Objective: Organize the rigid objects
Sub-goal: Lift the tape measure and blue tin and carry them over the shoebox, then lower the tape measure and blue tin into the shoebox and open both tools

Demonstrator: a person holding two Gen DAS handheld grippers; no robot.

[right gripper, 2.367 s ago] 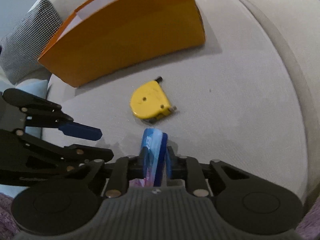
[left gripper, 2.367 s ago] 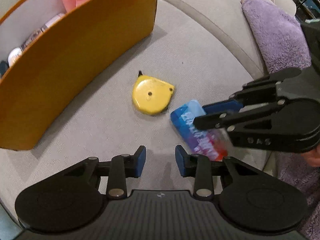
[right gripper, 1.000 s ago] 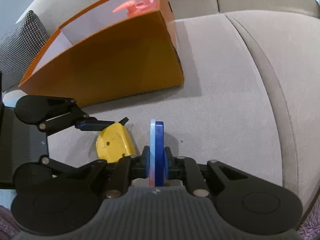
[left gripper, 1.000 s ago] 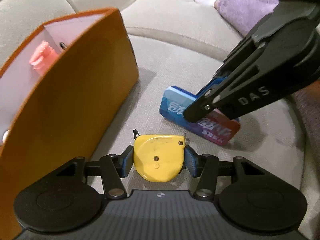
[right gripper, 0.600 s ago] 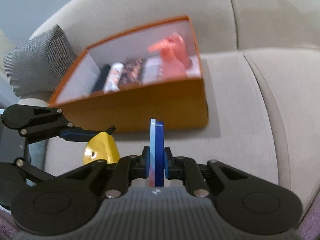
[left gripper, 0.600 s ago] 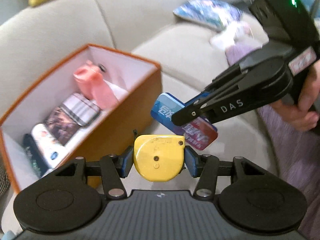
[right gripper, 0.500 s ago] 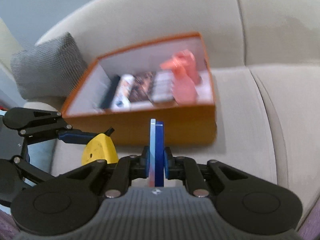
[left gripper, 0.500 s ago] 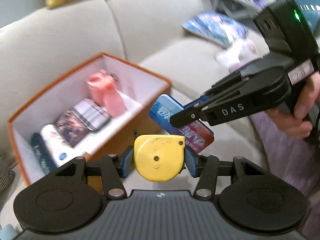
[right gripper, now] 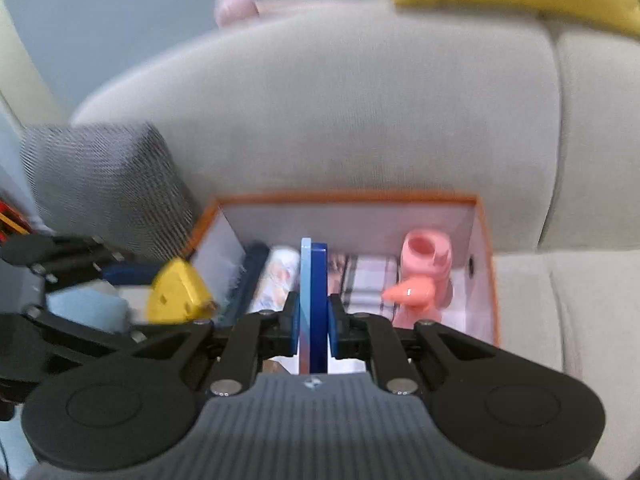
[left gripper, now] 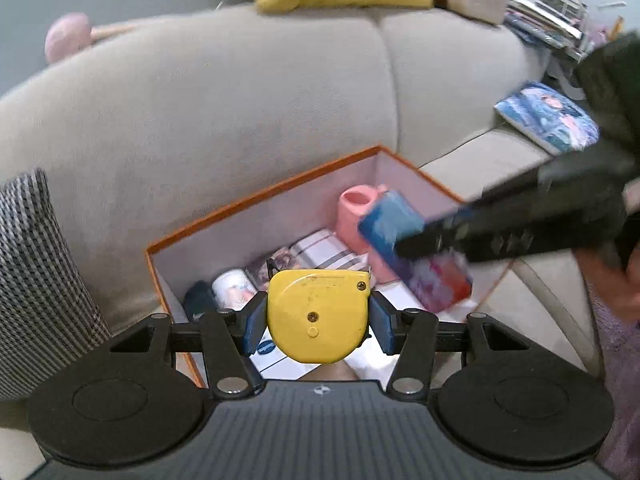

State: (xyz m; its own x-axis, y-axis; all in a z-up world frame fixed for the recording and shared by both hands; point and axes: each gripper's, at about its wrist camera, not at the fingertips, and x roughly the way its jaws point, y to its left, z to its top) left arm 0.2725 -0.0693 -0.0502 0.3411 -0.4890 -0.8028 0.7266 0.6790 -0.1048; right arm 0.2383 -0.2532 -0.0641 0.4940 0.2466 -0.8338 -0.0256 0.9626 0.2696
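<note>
Your left claw (left gripper: 318,322) is matte black, with blue pads (left gripper: 256,324) on its fingers, black linkage bars pinned by silver screws, and two round discs flanking a ribbed grey housing that bears a small white crosshair mark. Your right claw (right gripper: 314,326) is built the same way: blue pads, silver pivot screws, ribbed housing with the same mark. Your right hand (left gripper: 618,280) shows at the edge, blurred.

Yellow tape measure (left gripper: 317,316): flat face up, held above orange box (left gripper: 256,200). Blue card box (right gripper: 314,300): on edge, upright, over the same open box.
</note>
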